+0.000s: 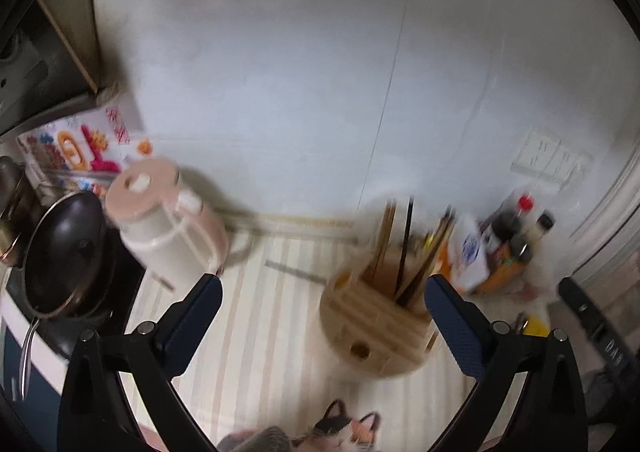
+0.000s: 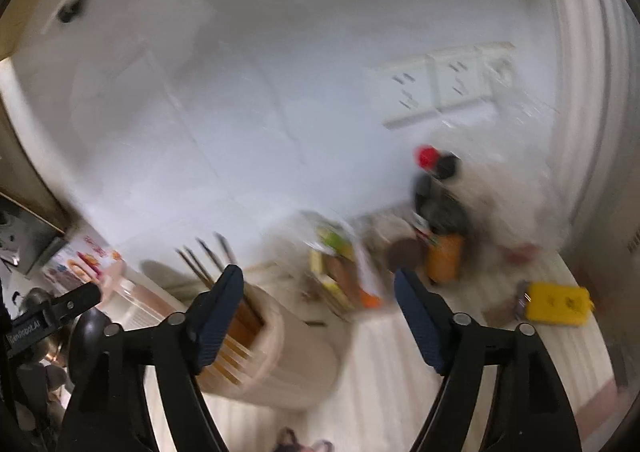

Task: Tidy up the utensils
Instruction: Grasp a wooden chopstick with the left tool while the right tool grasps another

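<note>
A round wooden utensil holder (image 1: 374,328) stands on the striped counter with several chopsticks (image 1: 406,248) upright in its slots. My left gripper (image 1: 322,288) is open above the counter, and the holder sits between its fingers but lower and farther off, untouched. In the right wrist view the same holder (image 2: 264,356) lies low left, partly behind my left finger, chopsticks (image 2: 208,260) sticking up from it. My right gripper (image 2: 318,280) is open with nothing between its fingers. Both views are blurred.
A cream kettle (image 1: 172,224) and a dark pan (image 1: 64,252) stand left of the holder. Sauce bottles (image 1: 516,232) and packets (image 2: 344,272) crowd the right corner by the wall. A yellow box (image 2: 558,304) lies at the right. The other gripper (image 2: 52,312) shows at the left edge.
</note>
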`<control>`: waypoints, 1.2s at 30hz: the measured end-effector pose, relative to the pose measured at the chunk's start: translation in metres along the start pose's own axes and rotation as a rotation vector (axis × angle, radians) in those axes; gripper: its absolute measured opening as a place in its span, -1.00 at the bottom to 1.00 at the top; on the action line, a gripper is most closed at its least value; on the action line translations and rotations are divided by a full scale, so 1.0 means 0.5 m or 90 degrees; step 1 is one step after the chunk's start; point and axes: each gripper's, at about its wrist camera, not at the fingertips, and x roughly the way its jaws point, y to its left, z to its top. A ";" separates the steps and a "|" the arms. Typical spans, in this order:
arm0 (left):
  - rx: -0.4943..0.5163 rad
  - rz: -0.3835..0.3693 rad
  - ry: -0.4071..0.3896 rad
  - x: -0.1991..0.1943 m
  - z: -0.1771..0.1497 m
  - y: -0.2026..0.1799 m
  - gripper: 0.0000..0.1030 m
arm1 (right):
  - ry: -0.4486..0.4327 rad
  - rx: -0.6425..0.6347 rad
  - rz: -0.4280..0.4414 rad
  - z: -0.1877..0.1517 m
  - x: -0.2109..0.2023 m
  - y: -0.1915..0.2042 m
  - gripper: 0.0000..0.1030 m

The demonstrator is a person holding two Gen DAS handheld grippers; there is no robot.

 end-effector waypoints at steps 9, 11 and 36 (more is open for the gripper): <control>0.044 0.043 0.120 0.108 -0.194 -0.093 1.00 | 0.188 0.009 -0.130 -0.135 0.081 -0.207 0.56; 0.062 0.043 0.163 0.150 -0.246 -0.130 1.00 | 0.255 0.013 -0.144 -0.186 0.117 -0.256 0.38; 0.188 -0.062 0.395 0.394 -0.470 -0.489 0.49 | 0.468 0.055 -0.238 -0.377 0.185 -0.584 -0.87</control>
